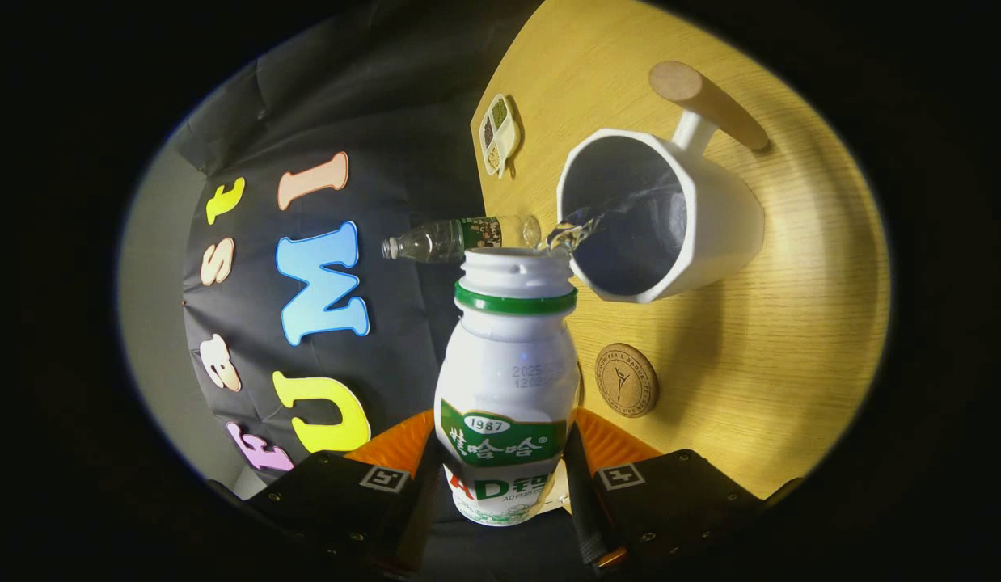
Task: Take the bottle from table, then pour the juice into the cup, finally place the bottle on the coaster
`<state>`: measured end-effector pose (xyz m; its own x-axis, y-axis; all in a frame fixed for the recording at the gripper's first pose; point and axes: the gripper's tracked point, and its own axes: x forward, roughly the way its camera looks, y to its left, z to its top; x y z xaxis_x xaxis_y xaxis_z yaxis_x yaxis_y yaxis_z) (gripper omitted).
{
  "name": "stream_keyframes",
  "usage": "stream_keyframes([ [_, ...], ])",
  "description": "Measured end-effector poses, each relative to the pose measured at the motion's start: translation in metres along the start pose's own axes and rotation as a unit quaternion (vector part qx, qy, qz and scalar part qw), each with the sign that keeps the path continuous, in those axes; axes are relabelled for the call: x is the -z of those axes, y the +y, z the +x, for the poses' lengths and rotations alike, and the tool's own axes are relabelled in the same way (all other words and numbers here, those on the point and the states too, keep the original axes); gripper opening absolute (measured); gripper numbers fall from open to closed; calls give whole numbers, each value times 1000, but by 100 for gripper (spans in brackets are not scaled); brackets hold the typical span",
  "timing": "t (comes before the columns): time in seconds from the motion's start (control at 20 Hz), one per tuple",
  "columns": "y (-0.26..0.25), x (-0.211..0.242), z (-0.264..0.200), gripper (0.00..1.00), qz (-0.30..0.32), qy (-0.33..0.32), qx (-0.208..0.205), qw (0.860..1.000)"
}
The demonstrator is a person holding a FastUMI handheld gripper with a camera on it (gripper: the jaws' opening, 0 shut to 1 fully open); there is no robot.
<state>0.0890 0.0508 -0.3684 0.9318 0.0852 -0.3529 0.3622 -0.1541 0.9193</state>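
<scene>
My gripper [500, 477] is shut on a small white bottle [507, 388] with a green neck ring and a green label band; both fingers press on its lower body. The whole view is rolled, so the bottle is tilted toward the cup. Clear liquid [572, 234] streams from the bottle's open mouth into a white faceted cup [711, 234] with a wooden handle [711, 103], just beyond the bottle. A round cork coaster [626, 379] lies on the wooden table [791, 339] beside the cup, close to the bottle's shoulder.
A clear plastic bottle [452, 238] with a dark label lies at the table's edge beyond the white bottle. A small white divided dish [498, 133] holding grains sits farther along that edge. The booth's black cloth wall stands past the table edge.
</scene>
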Motion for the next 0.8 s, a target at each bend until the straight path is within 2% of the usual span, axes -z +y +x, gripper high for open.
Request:
stream_keyframes([
  [0.8, 1, 9, -2, 70, 14, -5, -3, 1000],
])
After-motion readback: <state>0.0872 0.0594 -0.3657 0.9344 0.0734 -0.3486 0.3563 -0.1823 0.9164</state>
